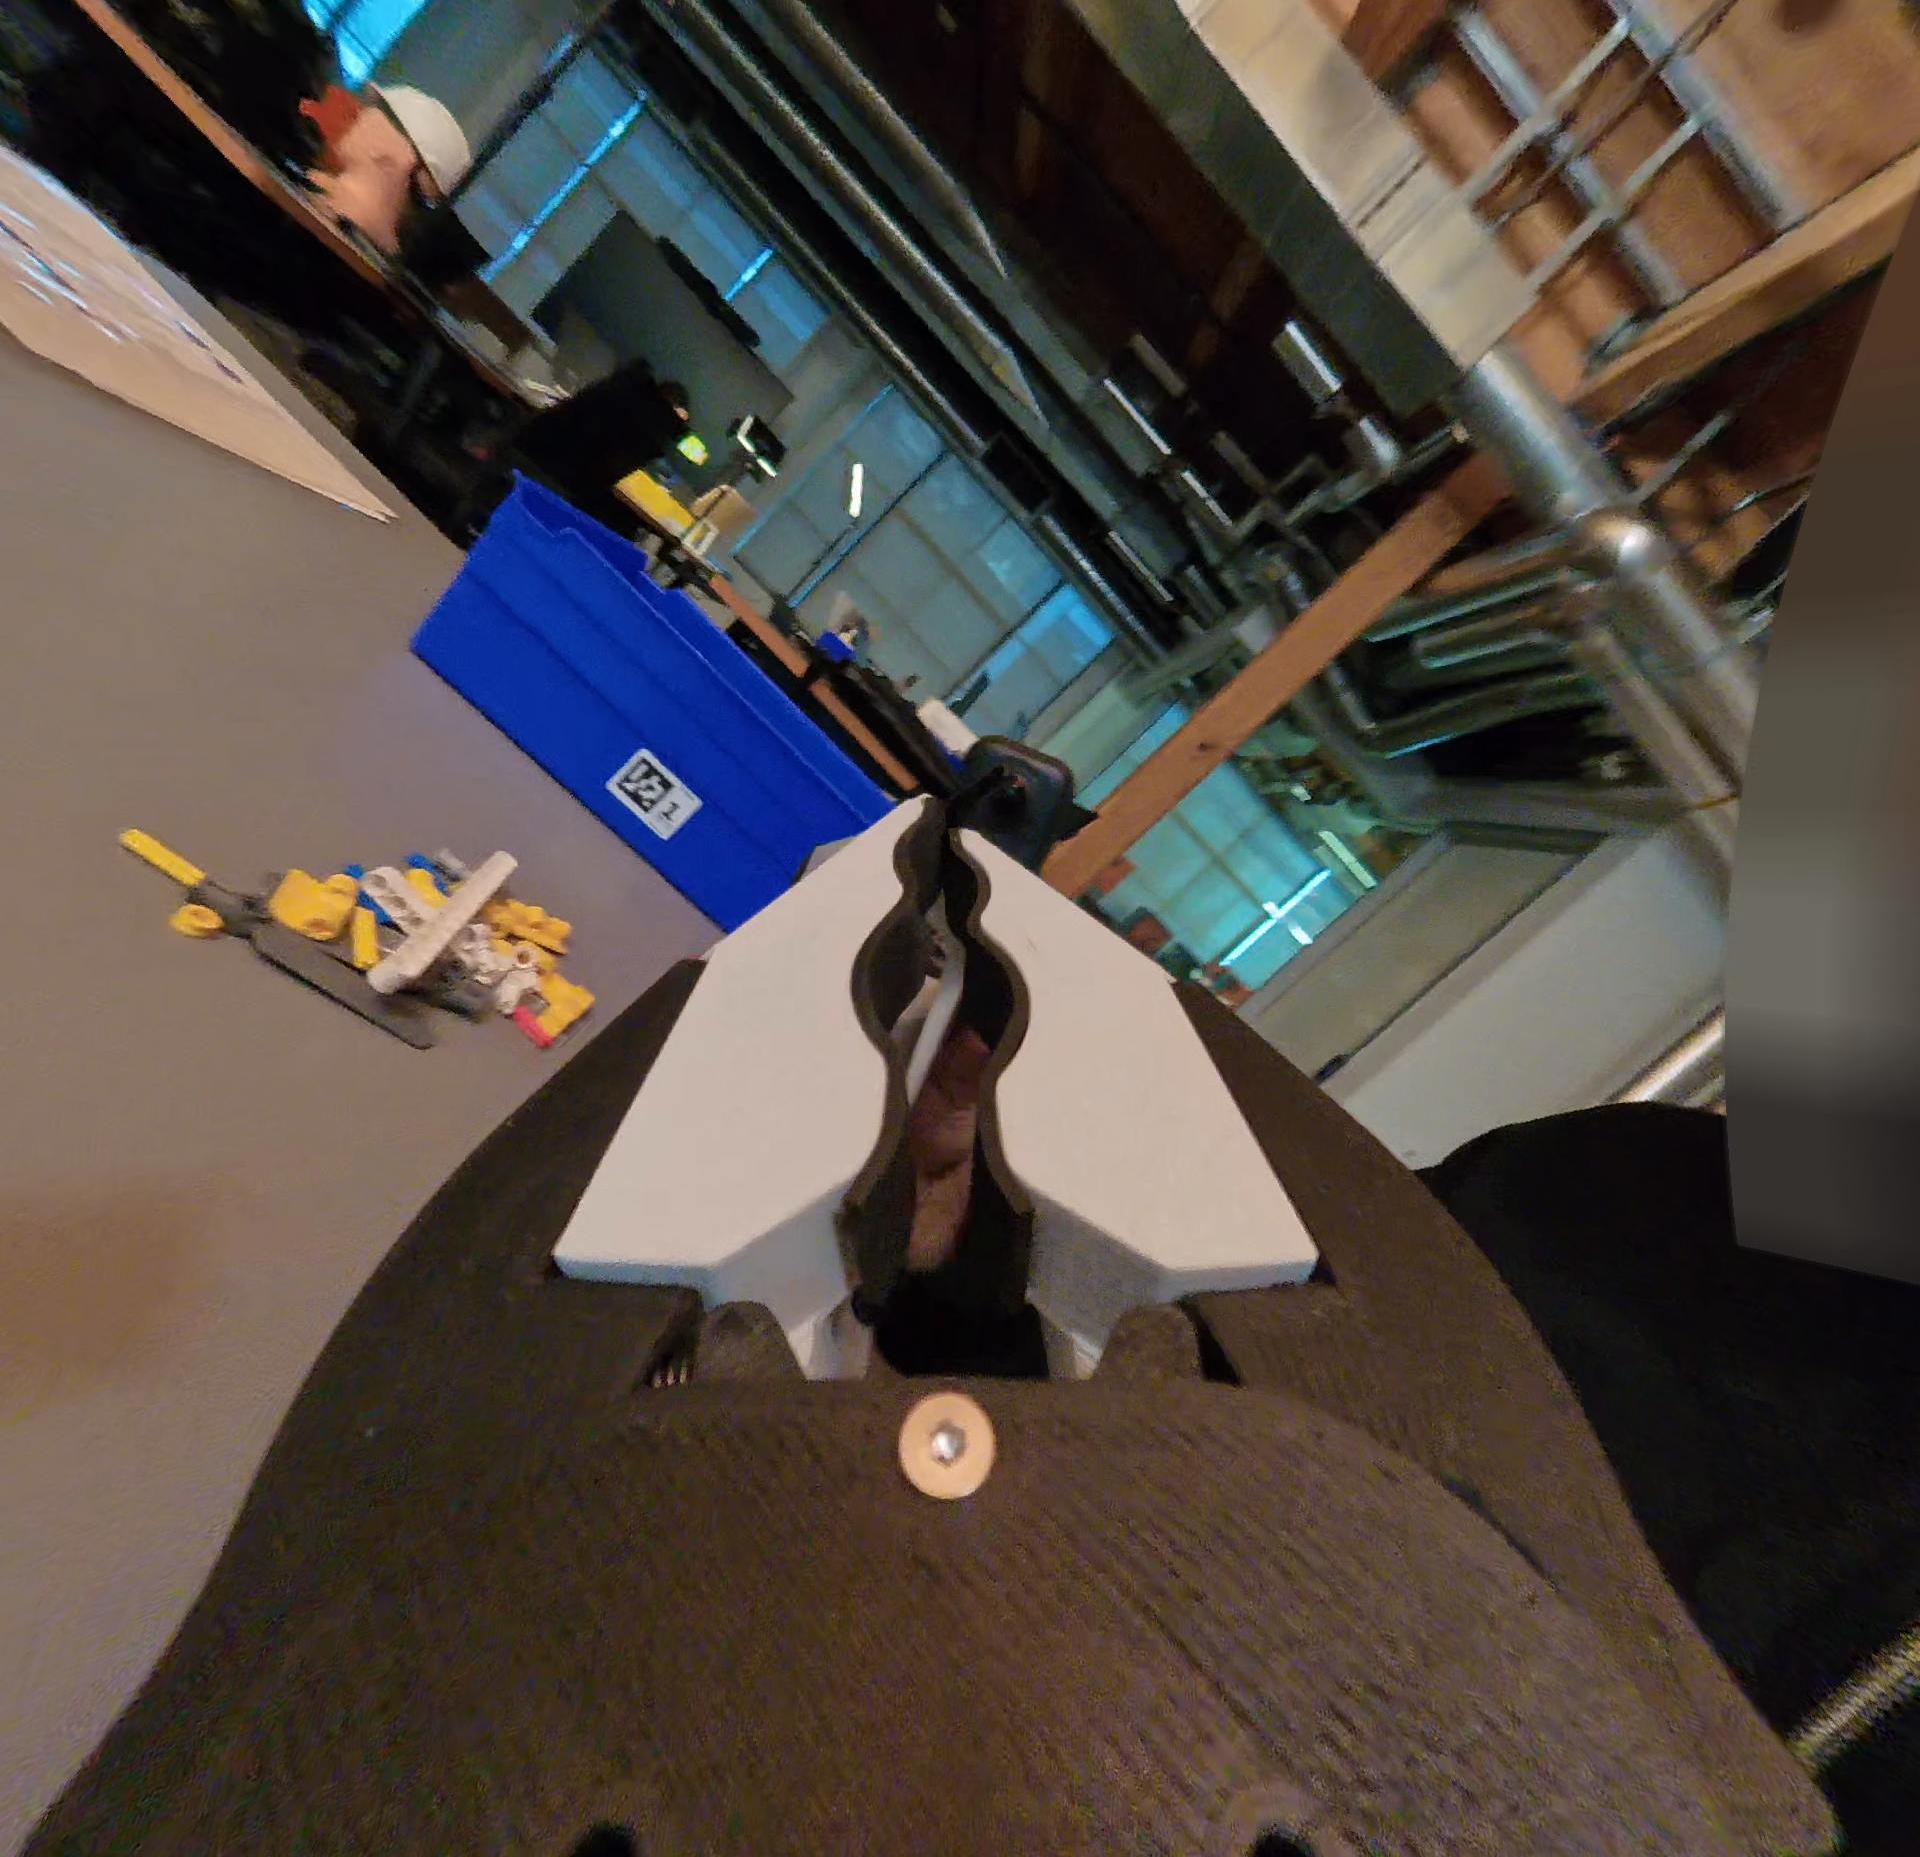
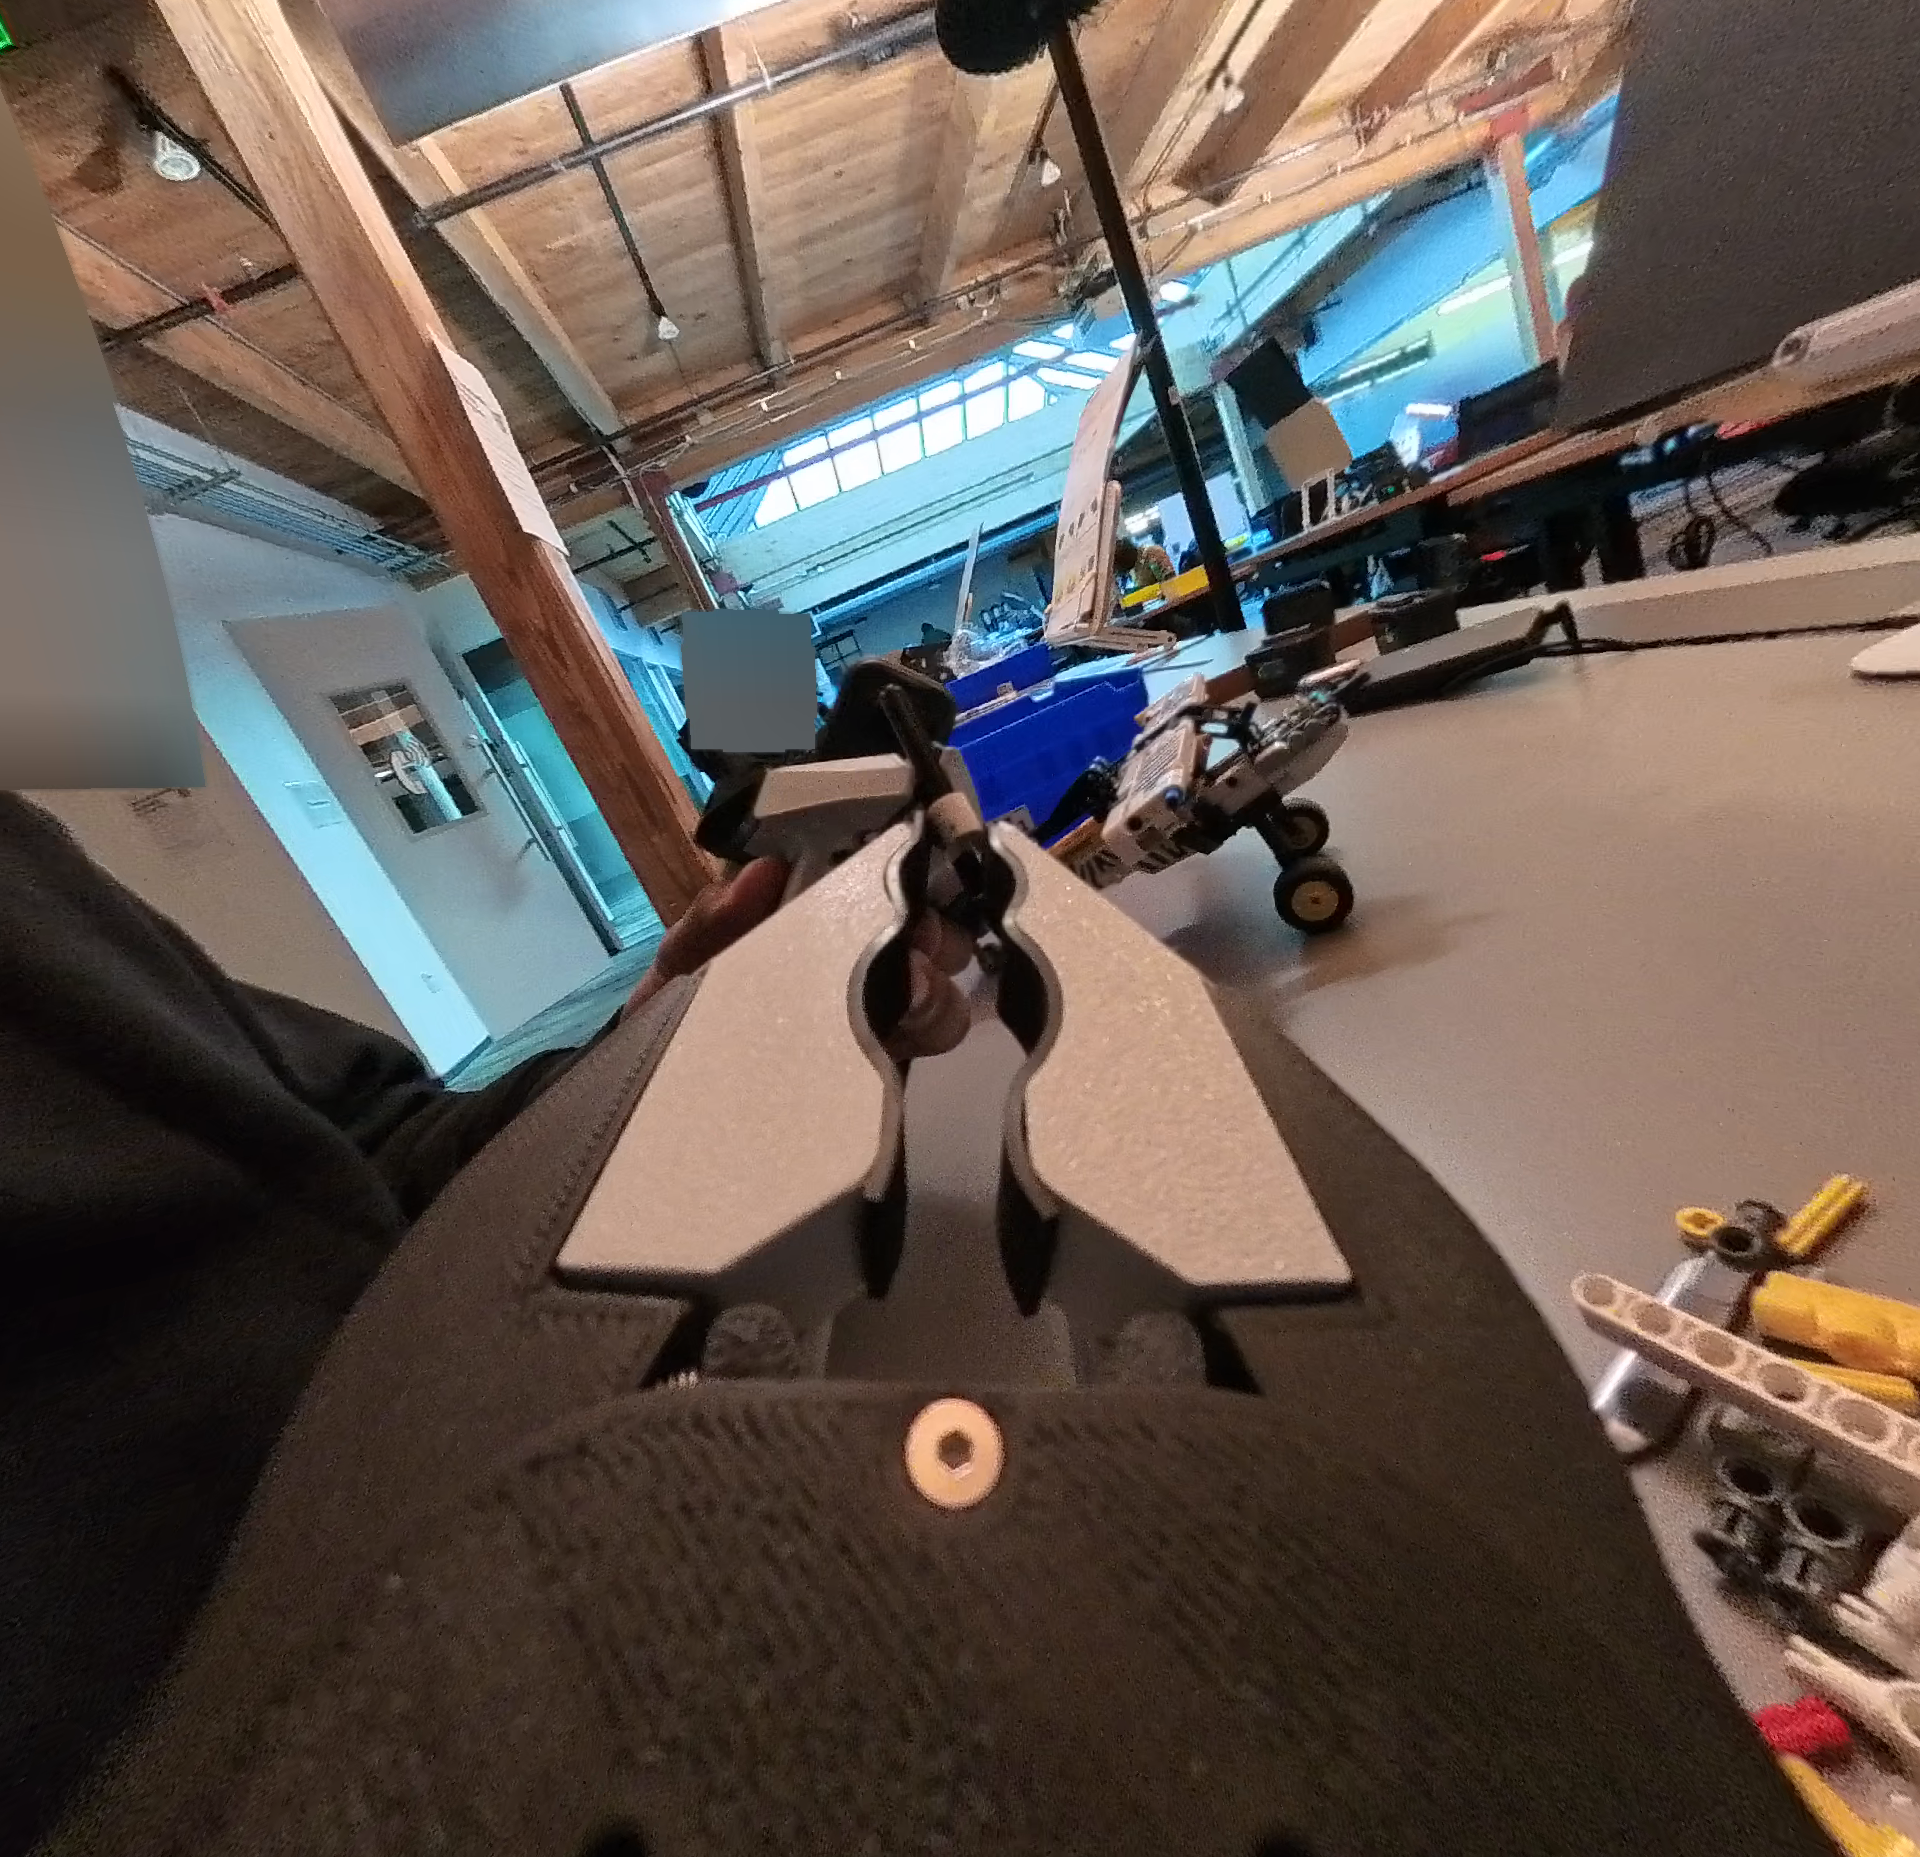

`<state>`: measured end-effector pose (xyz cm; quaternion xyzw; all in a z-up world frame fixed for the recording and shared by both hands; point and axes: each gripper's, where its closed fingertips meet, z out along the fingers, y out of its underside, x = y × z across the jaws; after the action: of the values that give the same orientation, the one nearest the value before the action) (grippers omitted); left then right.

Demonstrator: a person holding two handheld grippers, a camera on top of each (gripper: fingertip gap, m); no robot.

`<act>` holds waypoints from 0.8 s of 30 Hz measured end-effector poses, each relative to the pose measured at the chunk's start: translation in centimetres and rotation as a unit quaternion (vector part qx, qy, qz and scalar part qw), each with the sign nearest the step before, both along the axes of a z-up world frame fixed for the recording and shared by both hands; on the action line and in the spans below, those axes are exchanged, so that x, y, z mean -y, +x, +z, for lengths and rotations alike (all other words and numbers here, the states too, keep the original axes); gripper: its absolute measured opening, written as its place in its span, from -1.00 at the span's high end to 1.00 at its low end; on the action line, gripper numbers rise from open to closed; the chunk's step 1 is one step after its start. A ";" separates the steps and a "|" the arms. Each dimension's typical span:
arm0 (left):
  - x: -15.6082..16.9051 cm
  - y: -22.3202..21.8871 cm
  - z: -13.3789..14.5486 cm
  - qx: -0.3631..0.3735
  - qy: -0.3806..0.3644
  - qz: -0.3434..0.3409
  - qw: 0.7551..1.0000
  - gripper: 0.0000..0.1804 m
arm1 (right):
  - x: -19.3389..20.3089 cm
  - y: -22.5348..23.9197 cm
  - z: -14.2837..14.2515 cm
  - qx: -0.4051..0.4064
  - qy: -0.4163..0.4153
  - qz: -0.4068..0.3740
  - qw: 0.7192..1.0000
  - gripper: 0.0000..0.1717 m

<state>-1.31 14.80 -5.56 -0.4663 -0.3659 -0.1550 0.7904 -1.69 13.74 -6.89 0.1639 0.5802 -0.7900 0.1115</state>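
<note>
Grey tabletop (image 2: pixel 1558 976) carries a blue plastic bin (image 1: pixel 623 685), a wheeled brick-built vehicle (image 2: pixel 1216 789) and loose yellow-and-white bricks (image 1: pixel 416 934). Left gripper (image 1: pixel 948 820) is clenched on a thin black axle (image 2: pixel 906 742). Right gripper (image 2: pixel 956 851) is nearly closed around the axle's white sleeve (image 2: pixel 951 815); contact cannot be determined.

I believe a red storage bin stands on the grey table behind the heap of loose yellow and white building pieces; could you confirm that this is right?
Not quite: the storage bin is blue, not red, as the left wrist view shows. The rest holds: it stands on the grey table, behind the heap of loose yellow and white building pieces.
</note>
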 end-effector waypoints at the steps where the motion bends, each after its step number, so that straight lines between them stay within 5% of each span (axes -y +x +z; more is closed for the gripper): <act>1: -0.2 0.0 0.0 0.006 0.010 -0.012 1.000 1.00 | -0.2 0.1 0.0 0.002 -0.001 0.005 1.000 0.93; 7: -0.2 0.3 0.7 -0.013 0.016 -0.022 1.000 1.00 | -3.1 0.1 1.7 -0.008 -0.063 -0.046 0.997 0.93; 10: 3.1 0.6 4.9 -0.047 0.049 -0.012 0.998 1.00 | -6.2 -0.6 3.0 -0.015 -0.108 -0.098 0.989 0.93; 12: 4.5 0.6 8.0 -0.107 -0.045 0.021 0.993 1.00 | -7.6 -1.0 3.5 -0.015 -0.125 -0.121 0.985 0.93; 14: 6.4 -1.0 9.4 -0.189 -0.240 0.165 0.938 1.00 | -7.8 -1.2 3.8 -0.020 -0.109 -0.140 0.984 0.93; 16: 10.5 -3.1 11.2 -0.236 -0.400 0.356 0.811 0.88 | -6.7 0.0 4.1 -0.043 -0.065 -0.116 0.990 0.93; 17: 12.1 -2.9 12.8 -0.255 -0.421 0.431 0.756 0.95 | -5.9 0.8 4.3 -0.050 -0.039 -0.099 0.993 0.93; 18: 12.2 -1.9 14.0 -0.286 -0.418 0.458 0.731 1.00 | -5.4 1.5 4.6 -0.062 -0.018 -0.088 0.994 0.93; 21: 10.0 0.2 13.1 -0.274 -0.410 0.395 0.775 1.00 | -4.4 3.6 6.1 -0.122 0.025 -0.095 0.988 0.93; 24: 8.4 2.2 11.2 -0.291 -0.446 0.367 0.763 0.95 | -3.6 5.8 7.3 -0.179 0.066 -0.097 0.977 0.93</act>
<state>0.87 6.42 5.62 -0.6185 -0.2899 0.4707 0.5584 4.08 17.37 0.45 0.0824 0.6230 -0.7734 -0.0830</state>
